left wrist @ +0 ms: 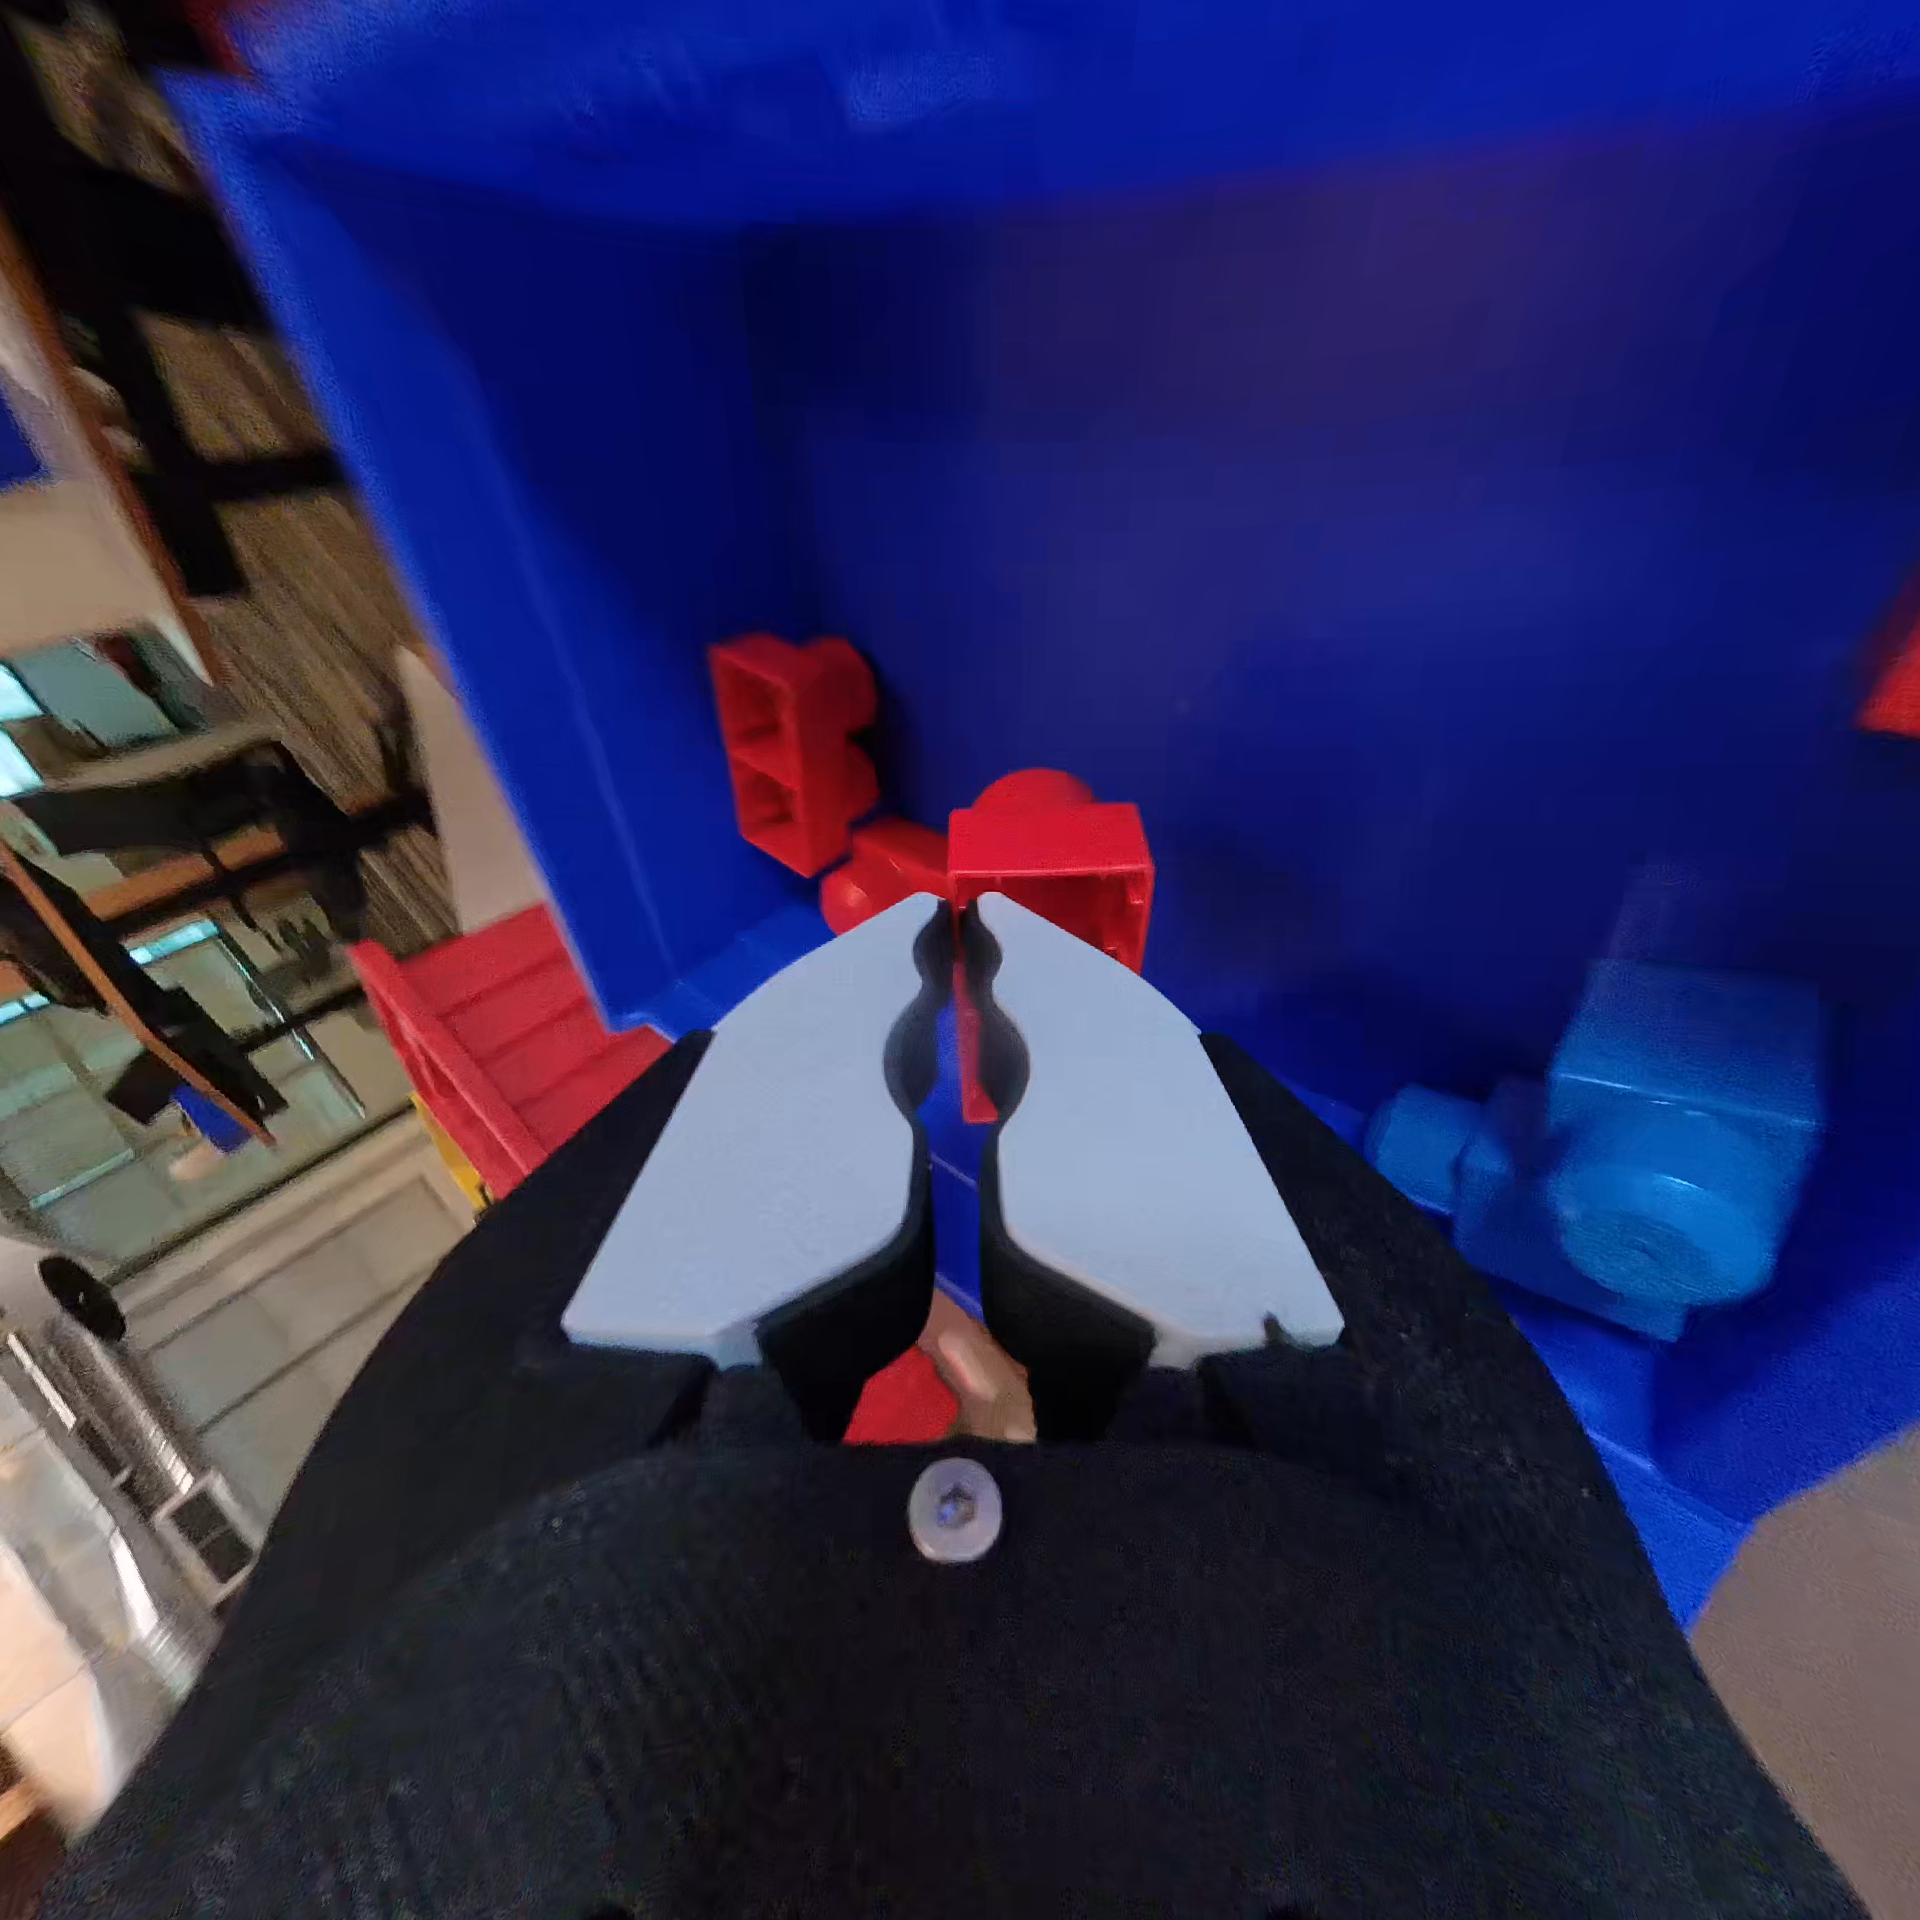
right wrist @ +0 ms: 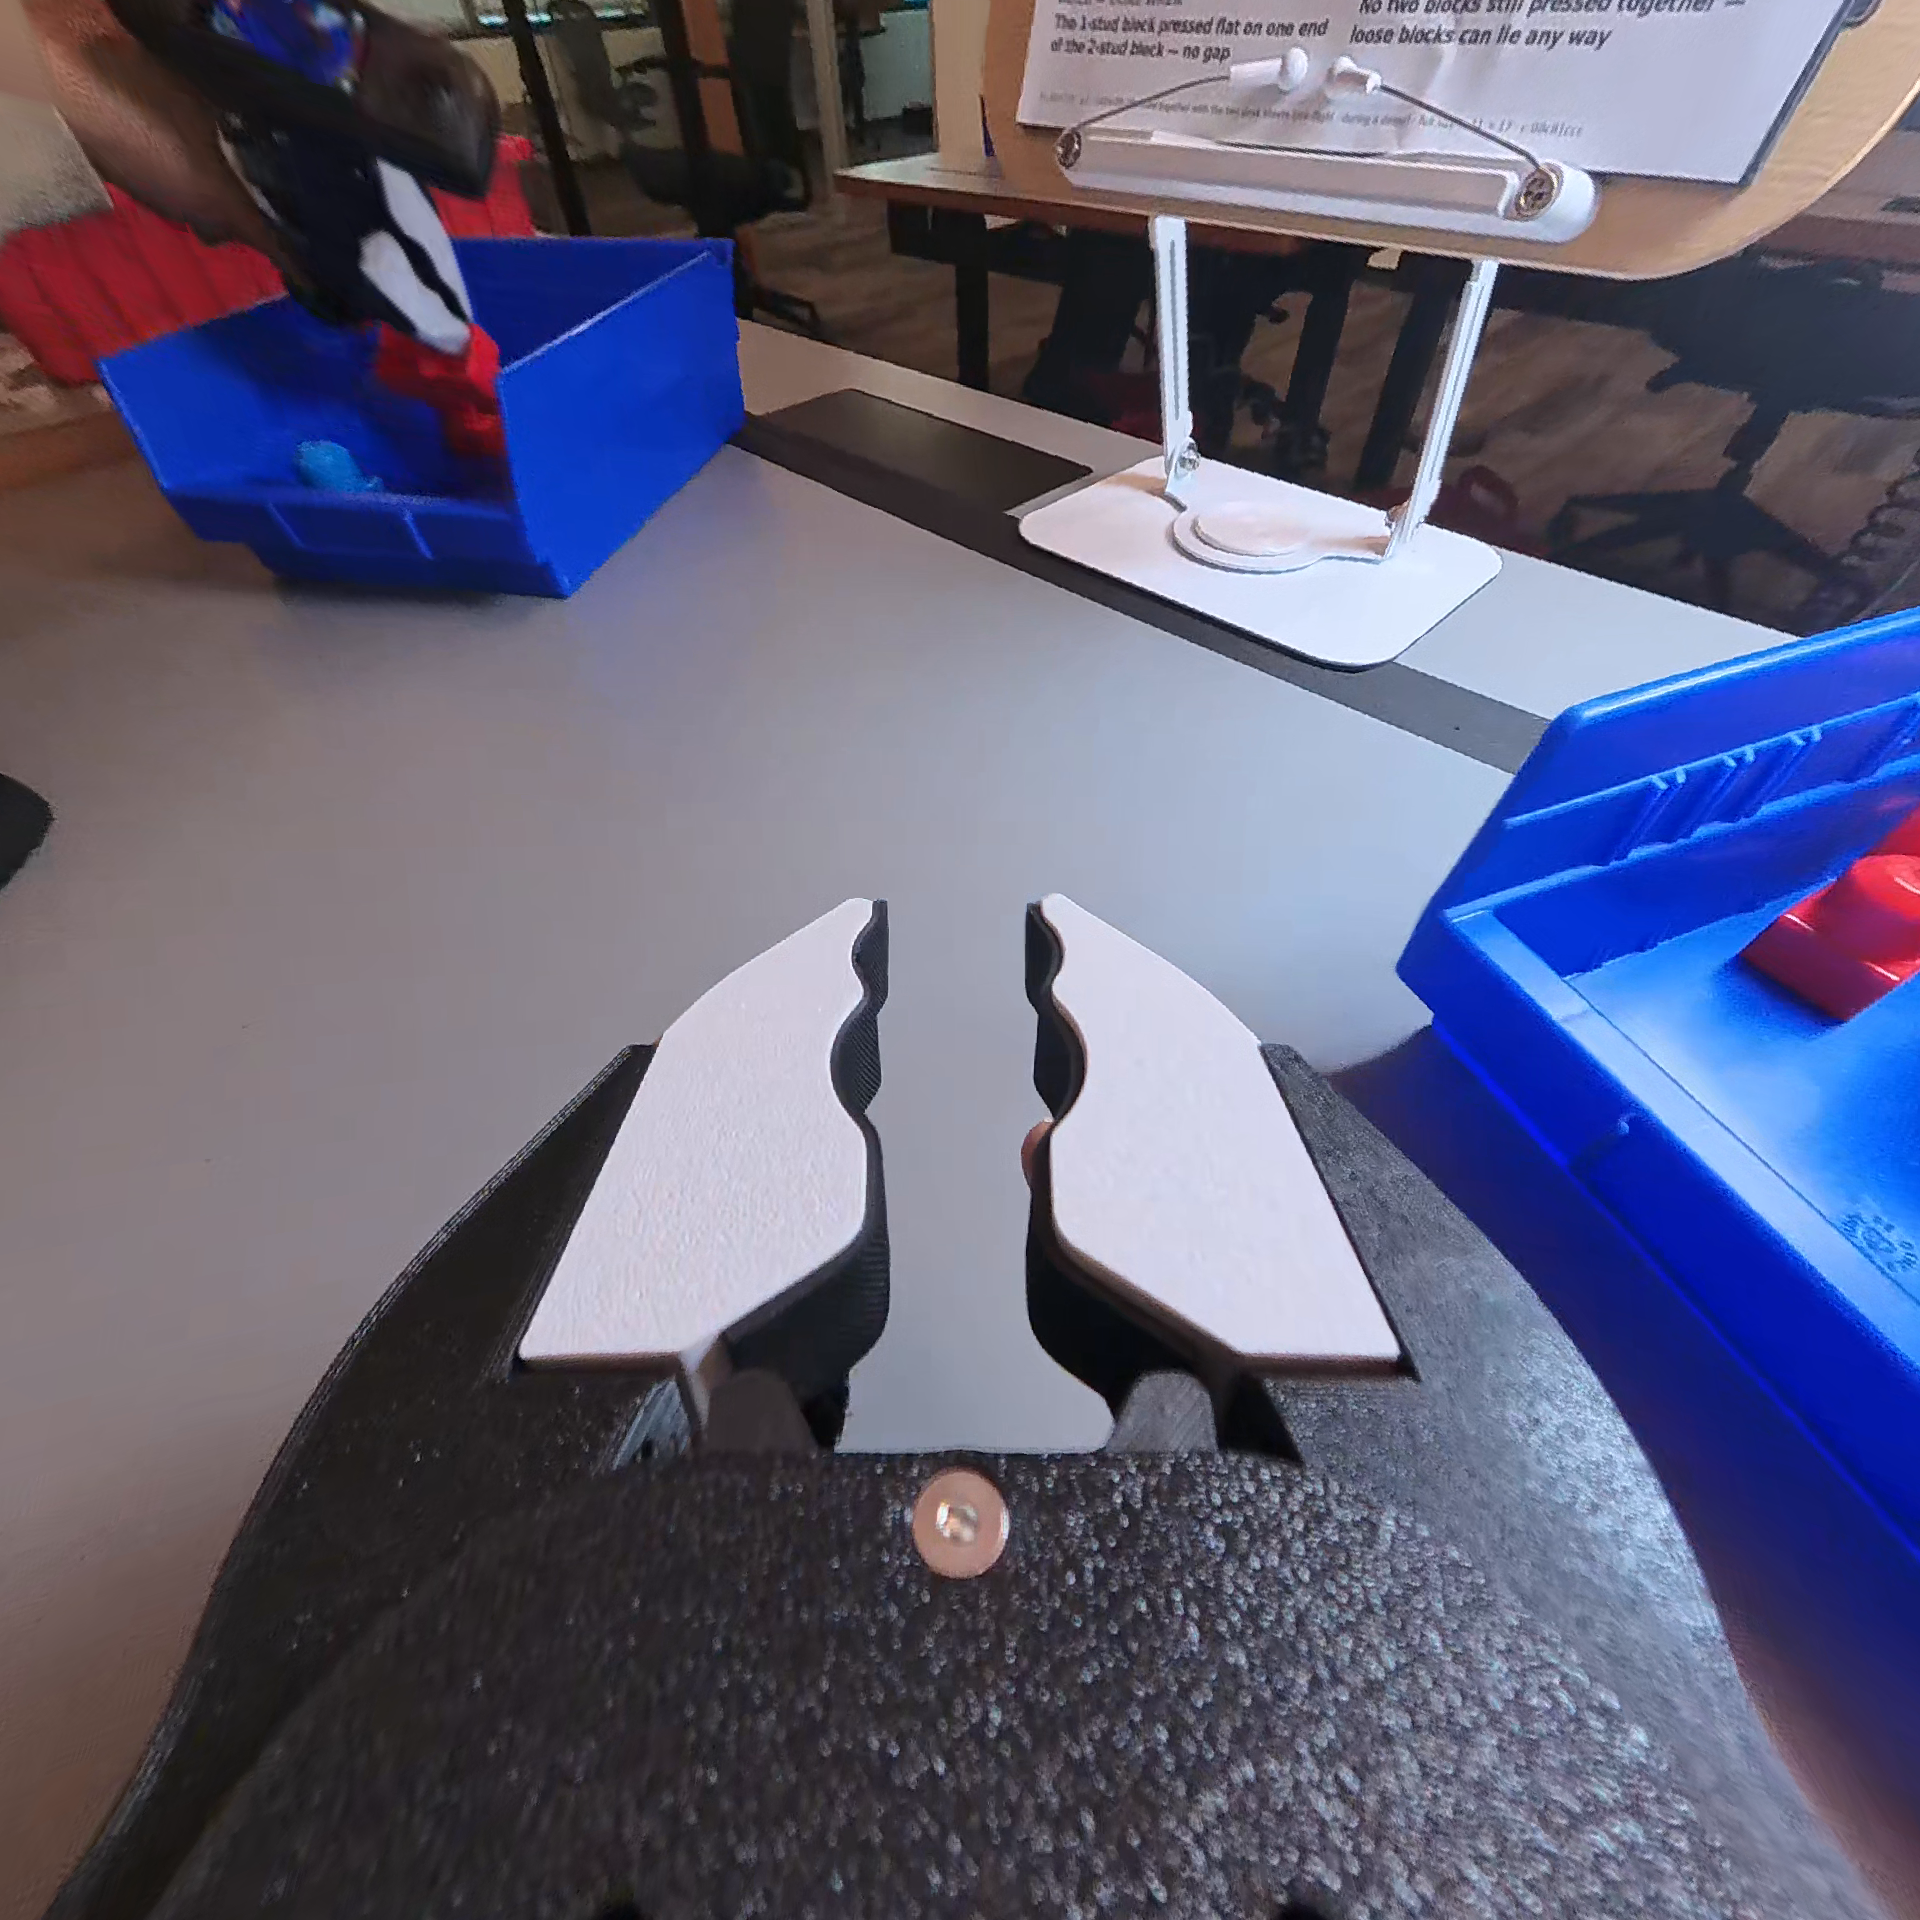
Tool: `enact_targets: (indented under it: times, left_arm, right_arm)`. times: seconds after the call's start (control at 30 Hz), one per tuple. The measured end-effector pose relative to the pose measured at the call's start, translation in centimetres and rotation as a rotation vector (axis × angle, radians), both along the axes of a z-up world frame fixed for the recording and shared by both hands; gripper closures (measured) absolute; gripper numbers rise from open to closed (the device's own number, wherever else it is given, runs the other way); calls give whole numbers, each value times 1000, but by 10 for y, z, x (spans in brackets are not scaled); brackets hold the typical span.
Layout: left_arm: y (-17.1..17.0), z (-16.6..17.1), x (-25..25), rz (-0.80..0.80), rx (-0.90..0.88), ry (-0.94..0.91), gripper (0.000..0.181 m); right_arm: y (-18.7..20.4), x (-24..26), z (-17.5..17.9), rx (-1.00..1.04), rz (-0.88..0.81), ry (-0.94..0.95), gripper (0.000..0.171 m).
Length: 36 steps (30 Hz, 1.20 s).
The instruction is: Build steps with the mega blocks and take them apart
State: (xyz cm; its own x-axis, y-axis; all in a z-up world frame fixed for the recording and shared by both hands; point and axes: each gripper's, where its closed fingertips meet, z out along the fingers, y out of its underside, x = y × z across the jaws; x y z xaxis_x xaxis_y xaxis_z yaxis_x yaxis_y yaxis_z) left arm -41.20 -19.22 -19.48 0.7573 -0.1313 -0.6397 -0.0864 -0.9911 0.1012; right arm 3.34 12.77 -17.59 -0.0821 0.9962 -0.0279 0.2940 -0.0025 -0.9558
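— Blocks first: what lies around the left gripper (left wrist: 958, 914)?

— It reaches into a deep blue plastic bin (left wrist: 1351, 520). At the centre of the left wrist view its grey fingertips pinch one thin wall of a small red one-stud block (left wrist: 1049, 862). Behind that, a red two-stud block (left wrist: 790, 753) lies on its side against the bin's corner, hollow underside facing the camera, and another red piece (left wrist: 883, 873) lies between them. At lower right a light blue block (left wrist: 1621, 1143) rests on the bin floor, blurred.

— And seen from the other side?

— In the upper left of the right wrist view the same gripper (right wrist: 442, 312) points steeply down into that blue bin (right wrist: 623, 416), with the red block (right wrist: 457, 384) at its tips, close to the bin's near wall.

— The right gripper (right wrist: 956, 935)?

— It hangs low over the plain grey tabletop (right wrist: 520, 779), level, fingers parted with a clear gap and nothing between them.

— What hems it in?

— A second blue plastic bin (right wrist: 1558, 987) sits just beside it at the right edge, with a red block (right wrist: 1849, 935) inside. Ahead, at upper right, a white stand (right wrist: 1278, 561) bearing a printed sheet rests on the table's far edge. Between the two bins the tabletop lies bare.
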Motion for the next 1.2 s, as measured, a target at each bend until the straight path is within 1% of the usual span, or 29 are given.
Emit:
enact_targets:
  times: [0.07, 0.13, 0.2, 0.27, 0.33, 0.43, 0.5, 0.57, 0.6, 0.63, 0.67, 0.7, 0.73, 0.8, 0.83, 0.87, 0.93, 1.0, 1.03, 1.07, 1.13, 1.17, 1.2]
  left_arm:
    - [31, 40, 29, -116, 216, 74, 179]
    - [64, 80, 77, -260, 467, 121, 179]
    - [91, 108, 138, -428, 665, 165, 179]
    - [110, 123, 200, -611, 772, 292, 179]
    - [127, 120, 263, -797, 831, 417, 179]
    - [147, 94, 343, -1040, 824, 559, 180]
    - [157, 76, 381, -1134, 855, 543, 180]
    - [163, 63, 402, -1181, 858, 529, 180]
    - [165, 58, 410, -1206, 846, 540, 180]
    - [166, 54, 417, -1232, 845, 547, 180]
    - [166, 51, 420, -1244, 845, 552, 180]
    - [165, 47, 420, -1255, 840, 518, 178]
    - [164, 44, 422, -1265, 873, 442, 175]
    - [162, 46, 415, -1186, 977, 229, 162]
    - [161, 47, 408, -1108, 1029, 73, 154]
    - [160, 52, 399, -1023, 1103, -92, 150]
    - [155, 64, 377, -844, 1232, -400, 151]
    - [145, 73, 348, -680, 1296, -630, 146]
    - [139, 77, 329, -610, 1316, -685, 144]
    - [130, 82, 307, -547, 1323, -696, 143]
    - [106, 89, 259, -426, 1291, -655, 139]
    - [91, 92, 233, -353, 1261, -620, 140]
    - [75, 93, 210, -292, 1219, -594, 140]
  right_arm:
    - [-9, -1, 2, -11, 28, 12, 146]
    - [-24, -4, 6, -42, 82, 29, 146]
    - [-46, -8, 11, -101, 149, 35, 146]
    - [-73, -11, 19, -220, 237, 34, 141]
    - [-102, -14, 32, -428, 348, 28, 132]
    - [-128, -21, 48, -792, 445, 20, 125]
    - [-138, -29, 46, -989, 461, -19, 116]
    - [-147, -35, 35, -1099, 459, -68, 113]
    - [-153, -35, 31, -1133, 470, -91, 118]
    - [-158, -35, 27, -1161, 486, -110, 128]
    - [-160, -35, 23, -1177, 485, -120, 131]
    - [-159, -34, 19, -1194, 483, -138, 134]
    - [-154, -34, 17, -1201, 474, -133, 142]
    - [-142, -34, 19, -1130, 479, -102, 142]
    - [-134, -32, 20, -1036, 491, -86, 142]
    - [-130, -29, 18, -875, 521, -95, 142]
    - [-122, -16, -3, -427, 577, -182, 142]
    - [-118, 4, -25, 22, 662, -251, 142]
    - [-115, 12, -35, 184, 681, -274, 142]
    - [-111, 19, -46, 298, 692, -319, 142]
    - [-106, 30, -66, 373, 722, -419, 142]
    - [-102, 32, -77, 396, 716, -459, 142]
    - [-96, 29, -83, 430, 688, -465, 137]
